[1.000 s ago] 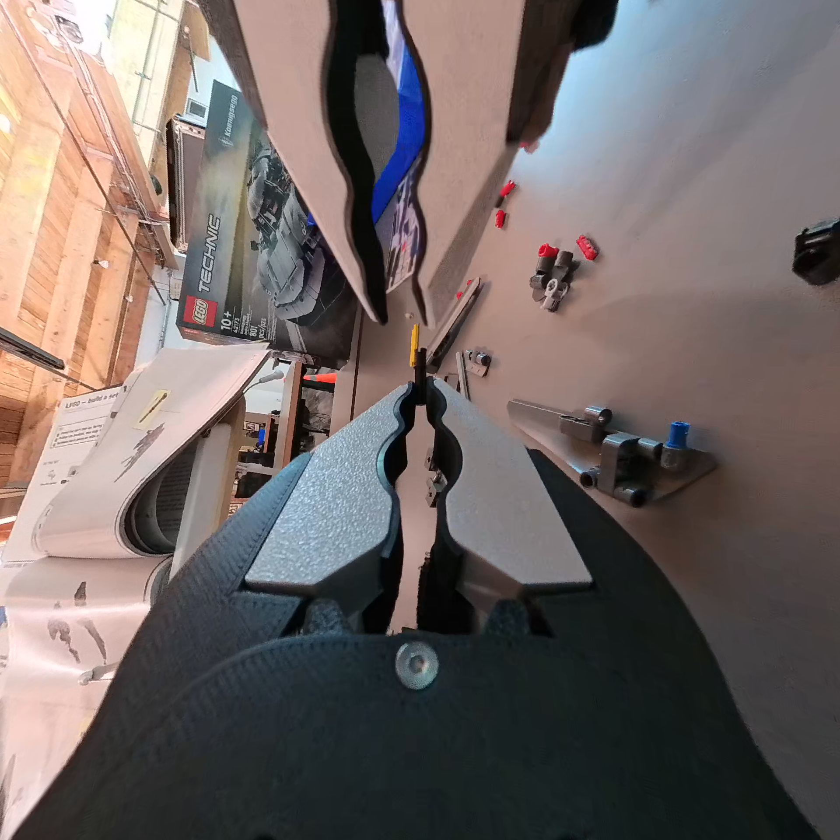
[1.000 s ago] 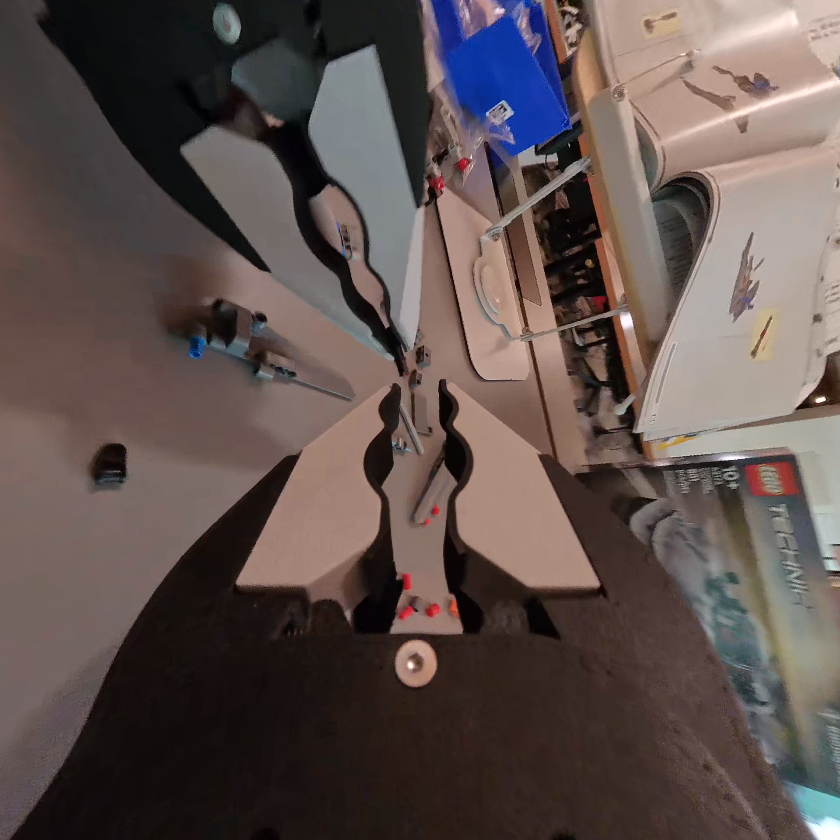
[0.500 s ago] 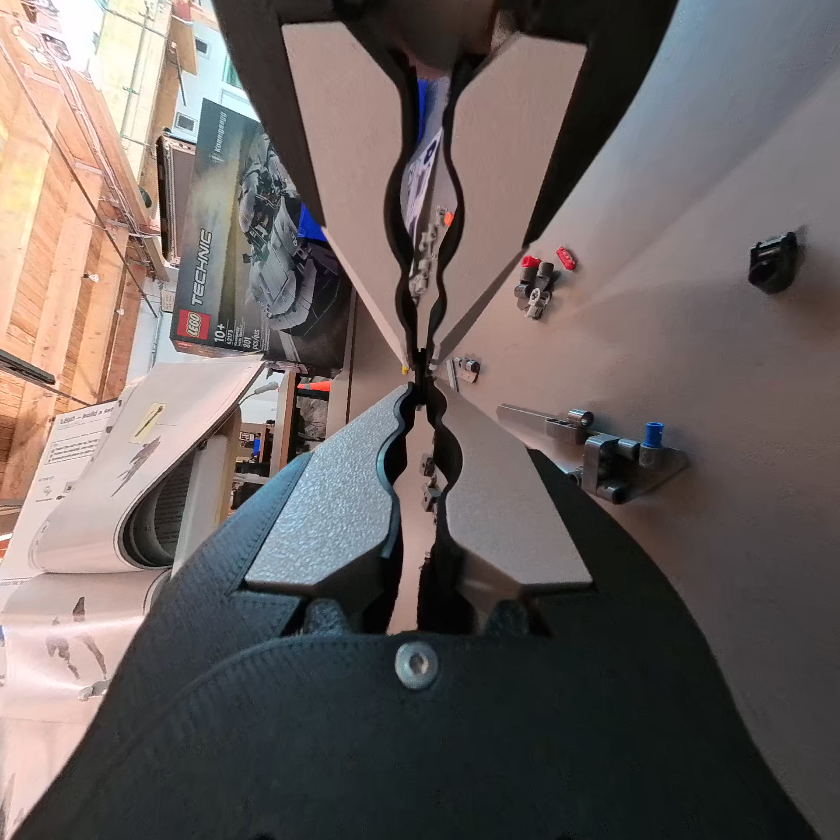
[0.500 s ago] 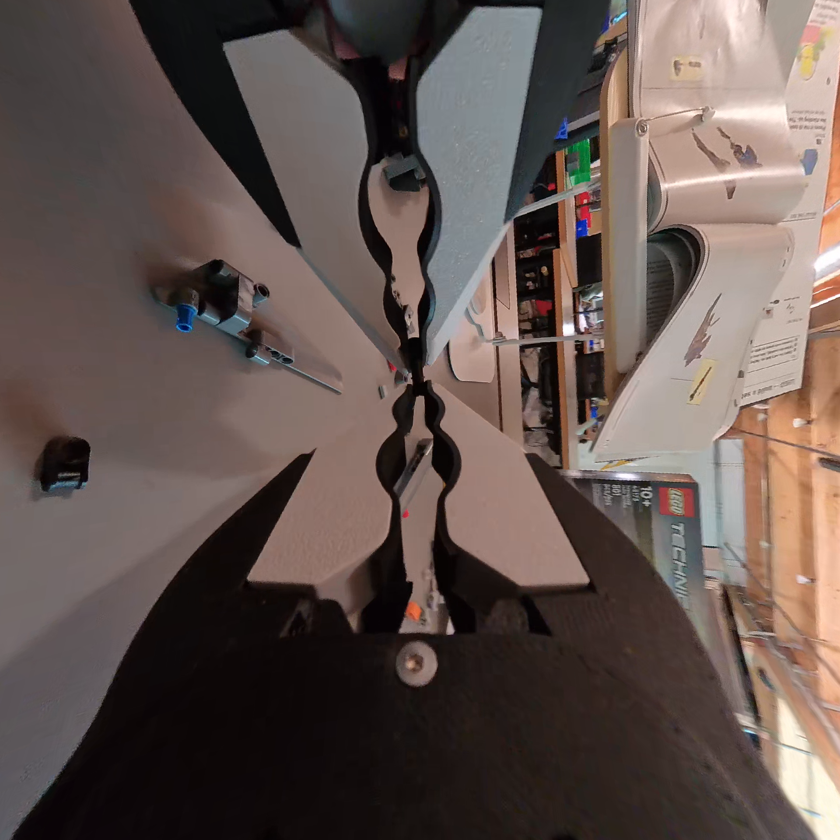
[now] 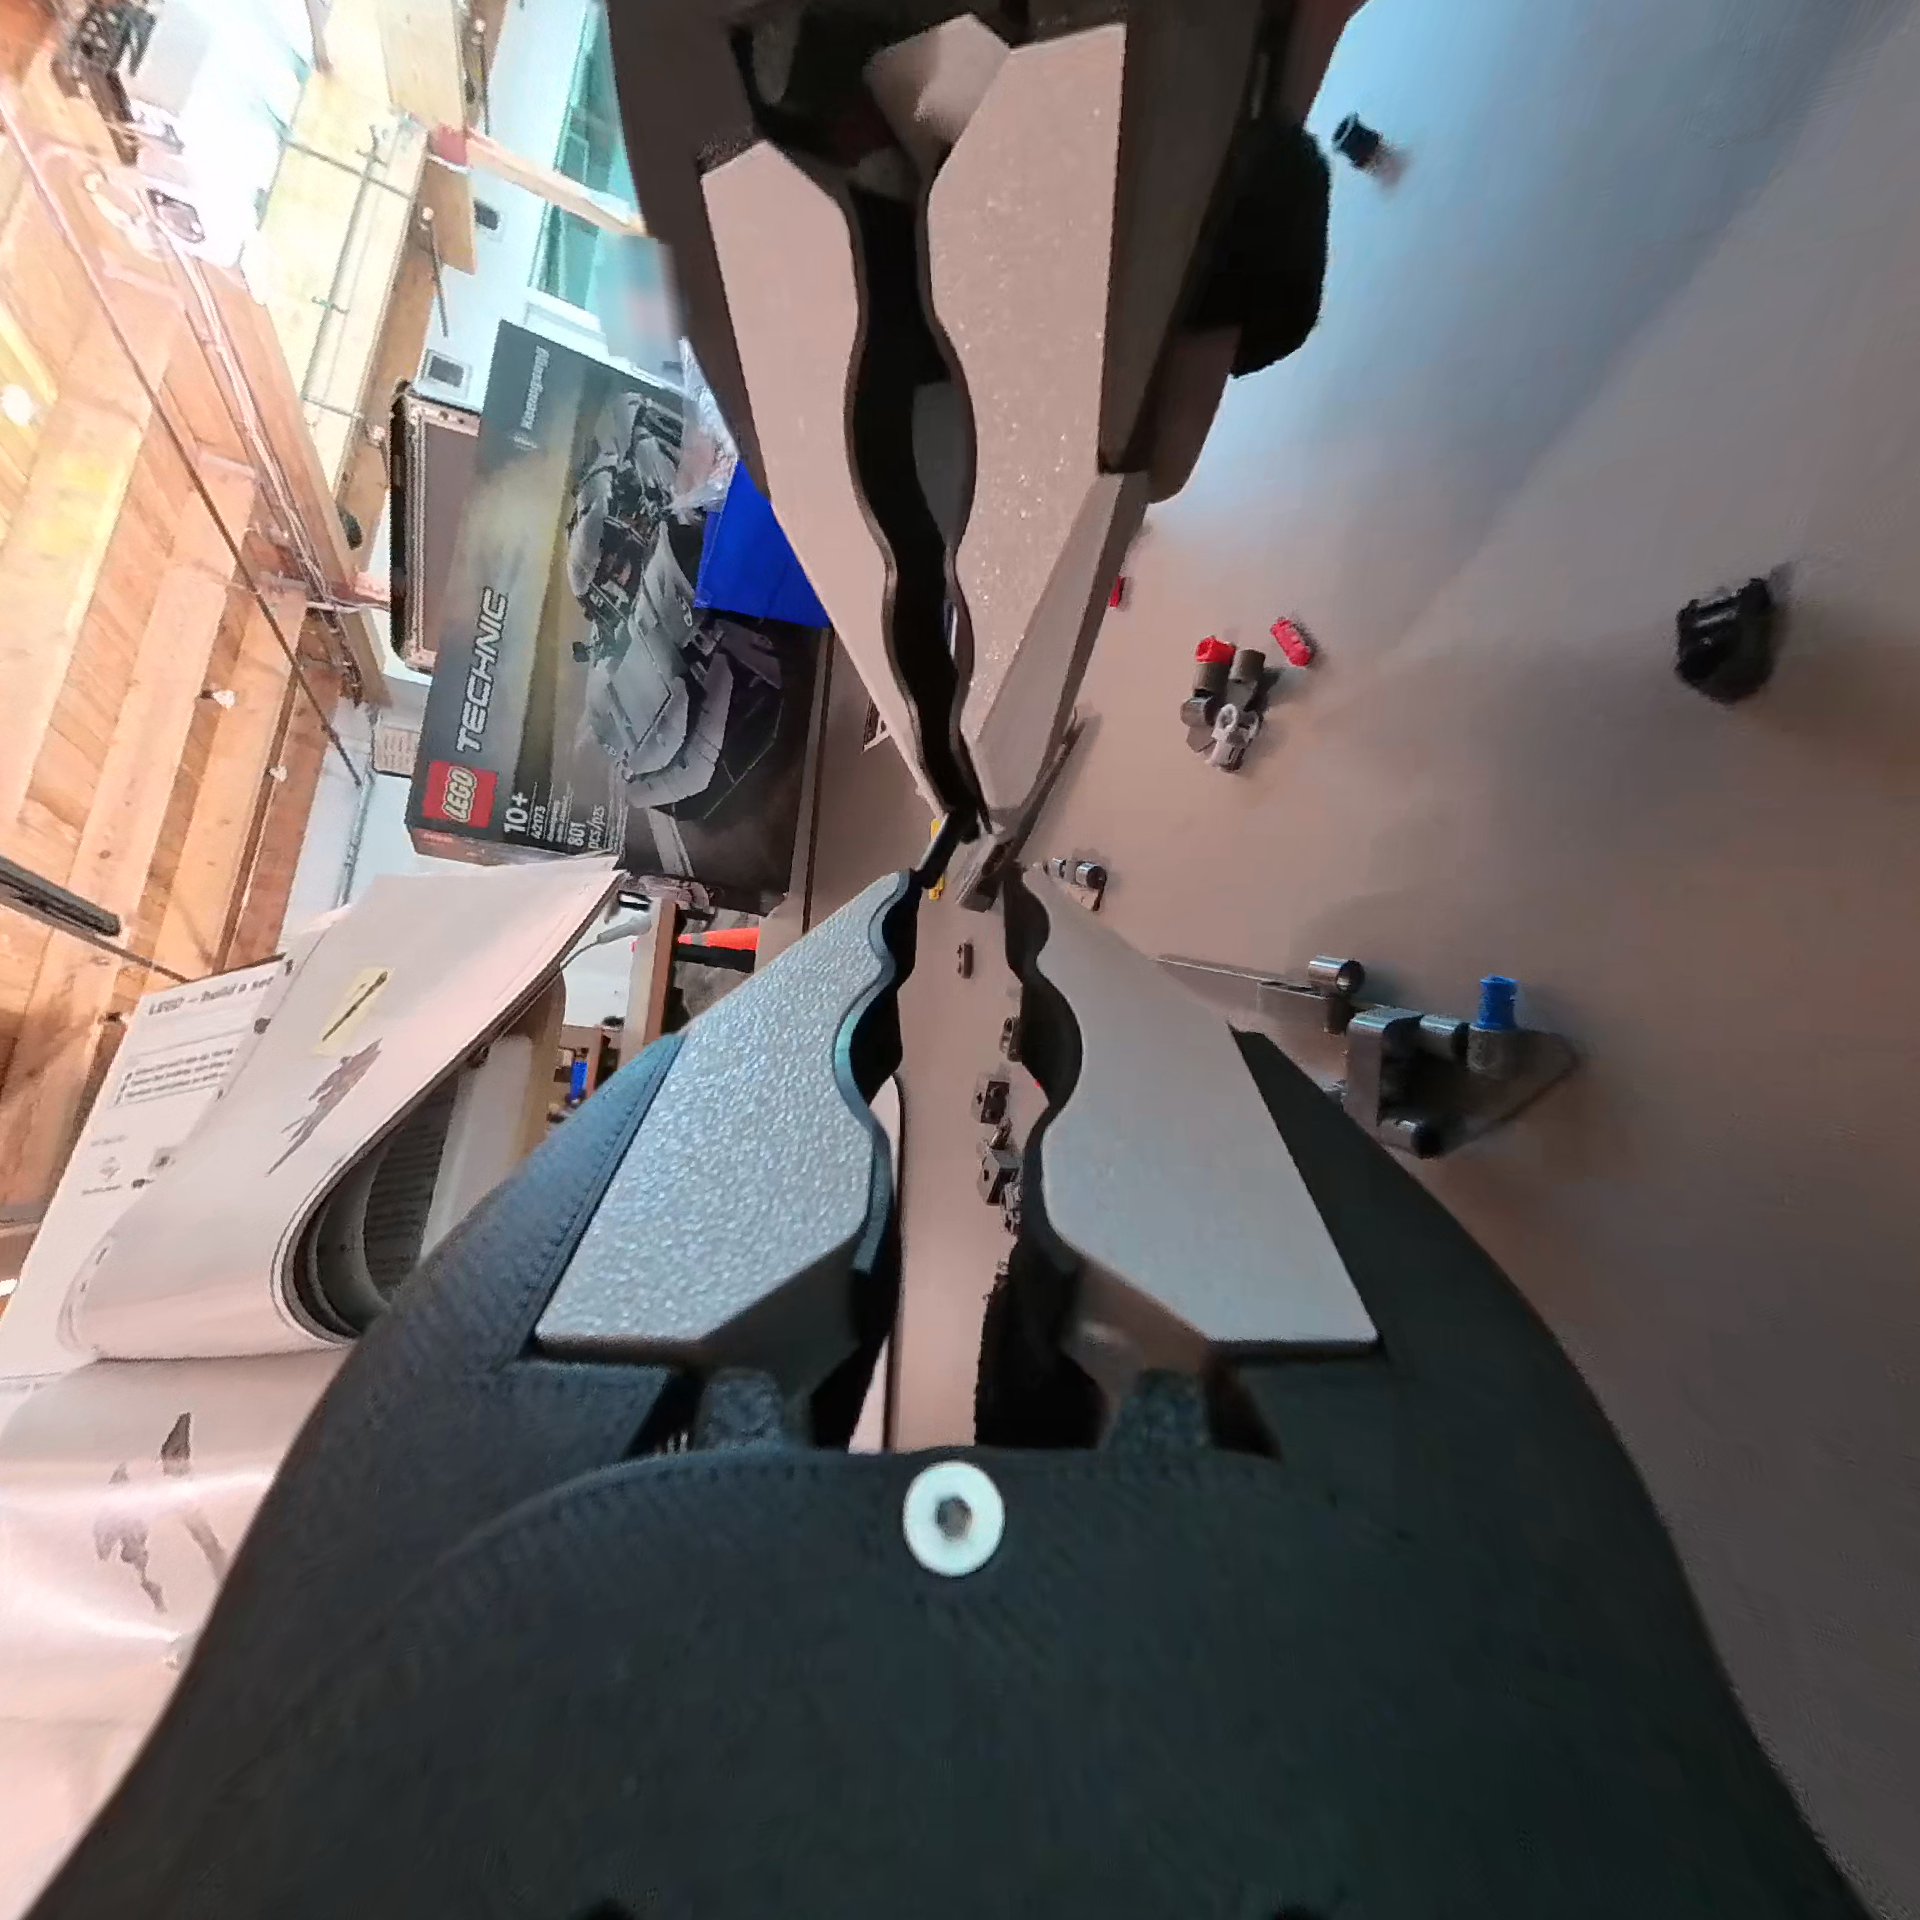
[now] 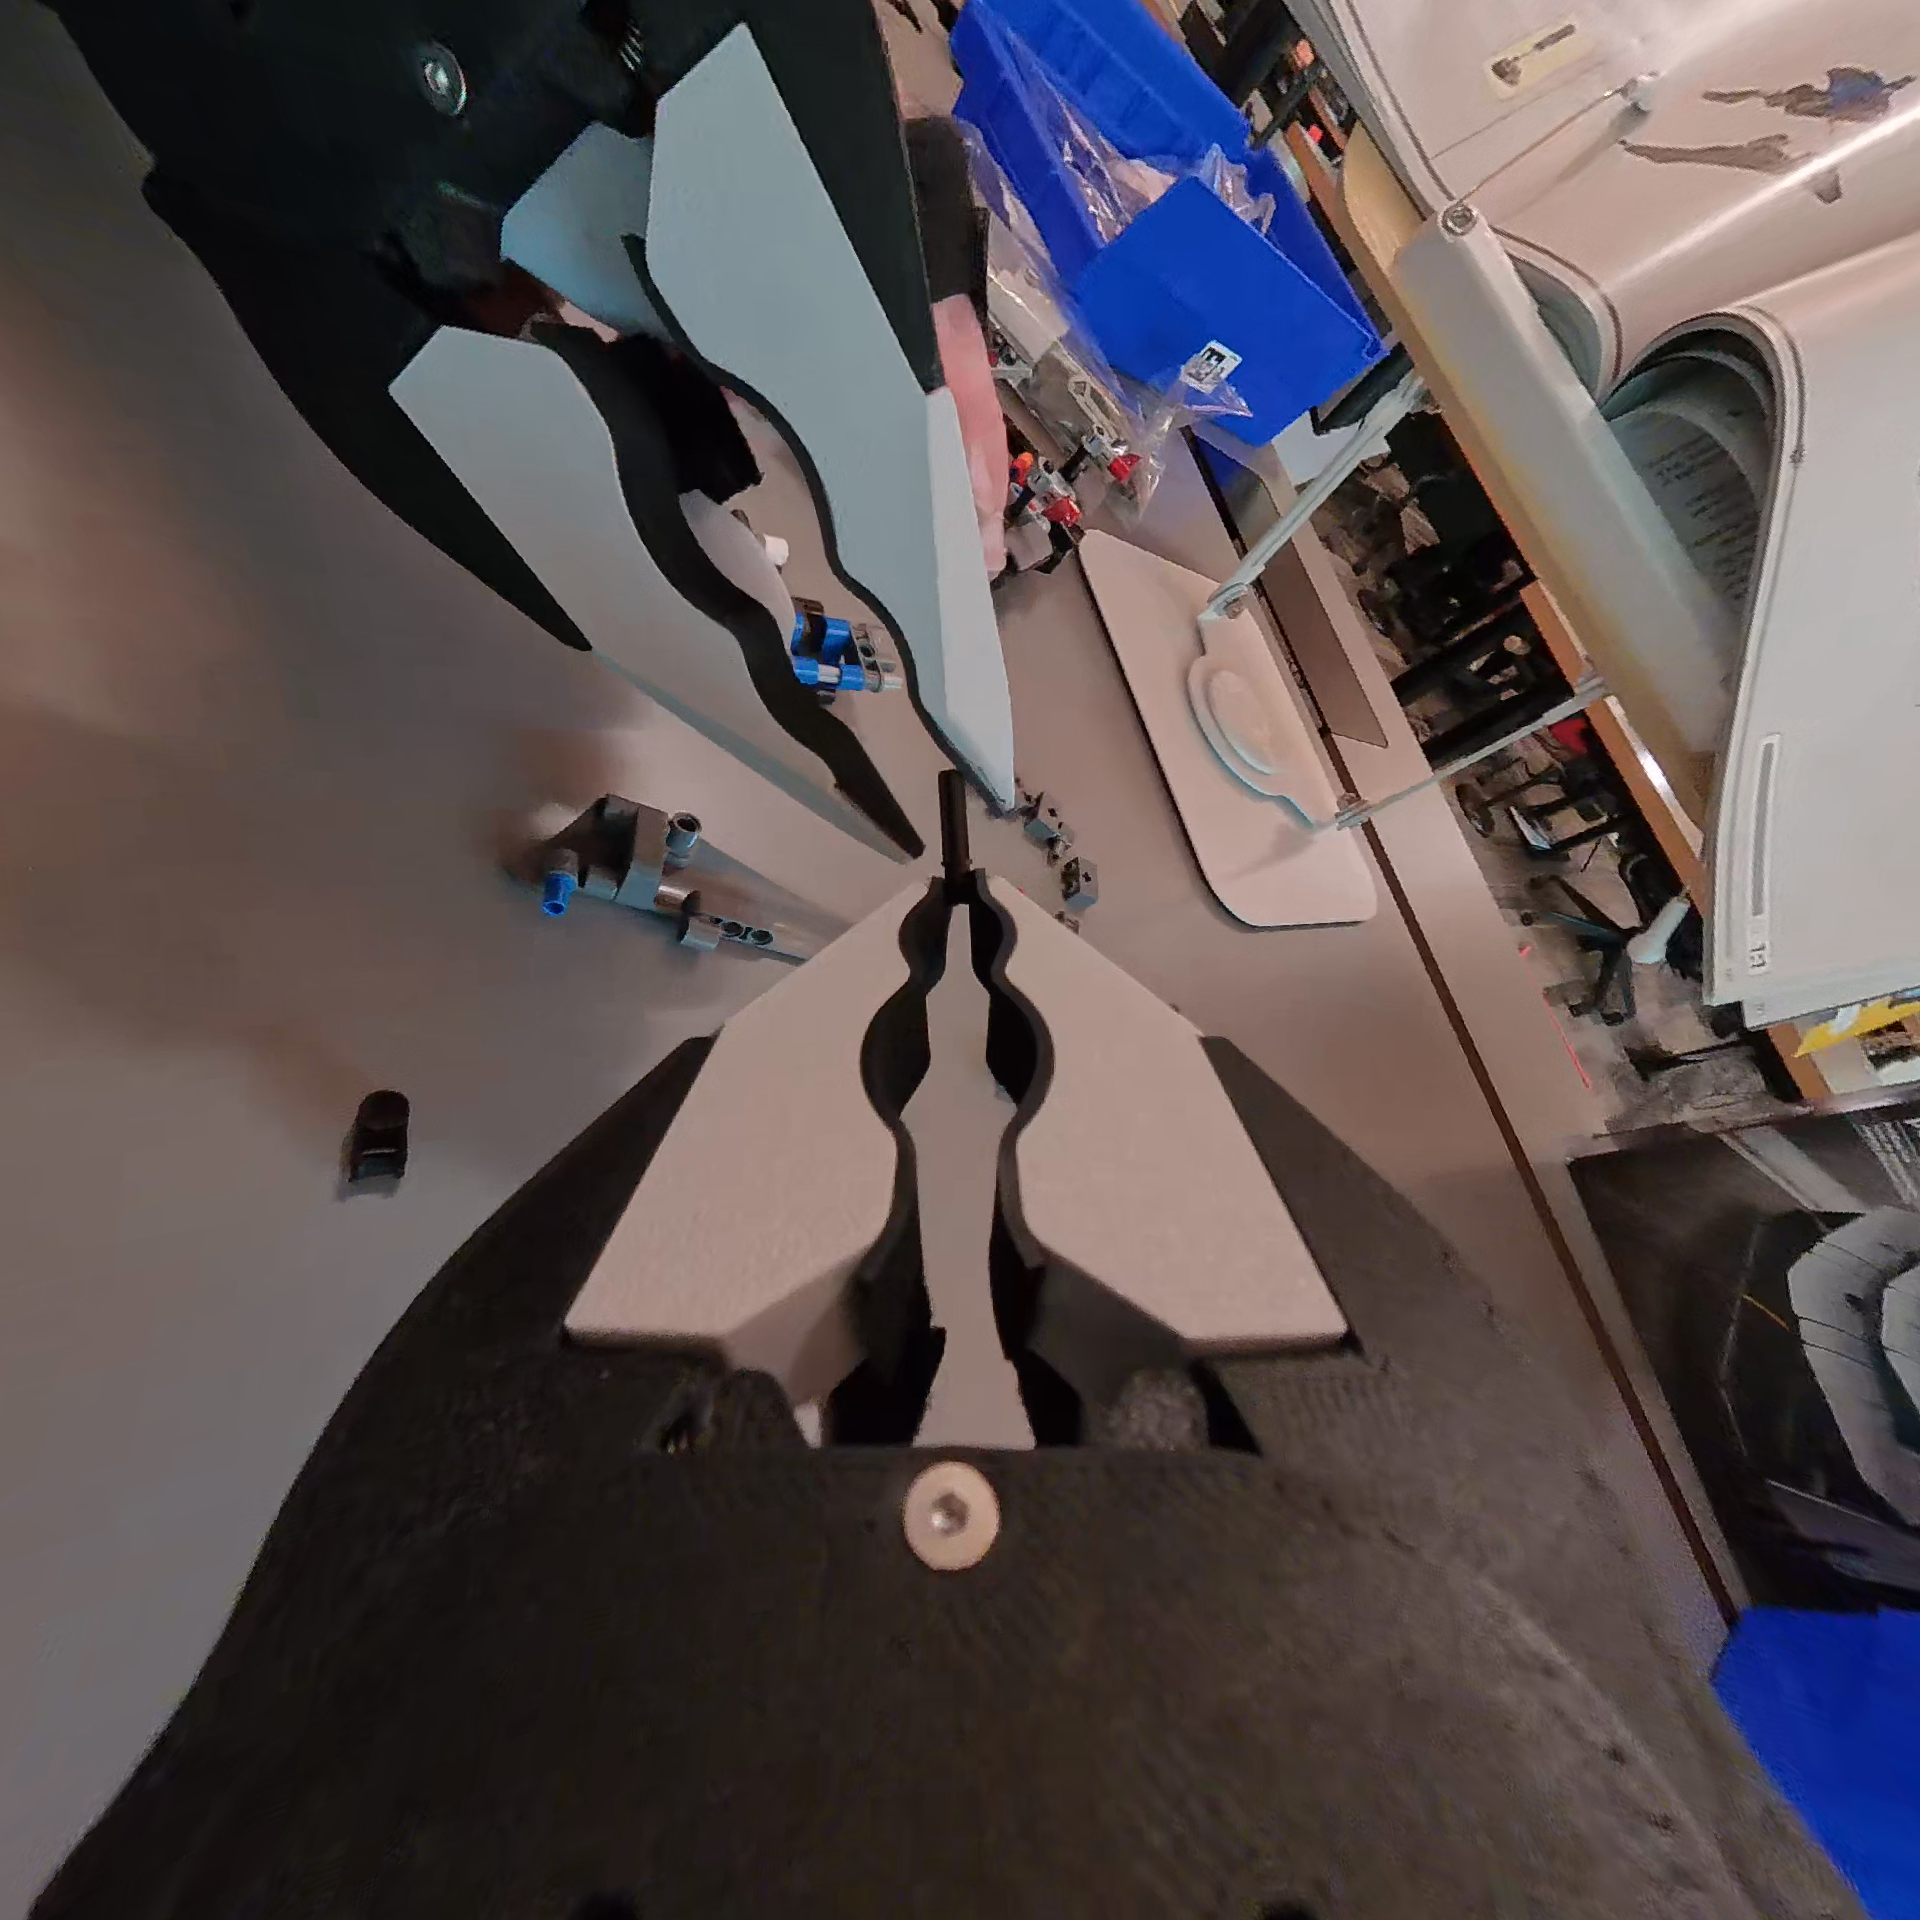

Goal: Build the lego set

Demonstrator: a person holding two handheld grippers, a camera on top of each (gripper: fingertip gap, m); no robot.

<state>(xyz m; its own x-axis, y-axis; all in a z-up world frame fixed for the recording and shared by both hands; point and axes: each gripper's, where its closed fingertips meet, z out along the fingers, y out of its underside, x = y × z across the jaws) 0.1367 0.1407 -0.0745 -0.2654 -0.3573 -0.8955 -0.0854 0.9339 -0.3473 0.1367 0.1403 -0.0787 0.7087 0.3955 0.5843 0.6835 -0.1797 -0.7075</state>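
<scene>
Left tool (image 5: pixel 961 894) has spread apart; right tool (image 6: pixel 951 883) pinches black pin (image 6: pixel 951 821)

grey tabletop (image 6: pixel 260 644) | blue plastic bins (image 6: pixel 1195 260) at its far edge, clear plastic bags inside | white flat stand base (image 6: pixel 1226 727) on the tabletop near the bins | wooden plank wall (image 5: pixel 125 540) beyond the tabletop

A workshop or lab: a grey worktable (image 6: pixel 260 644), blue parts bins (image 6: pixel 1174 239), wooden wall panelling (image 5: pixel 114 582) and cluttered shelving (image 6: pixel 1455 665) behind.
</scene>
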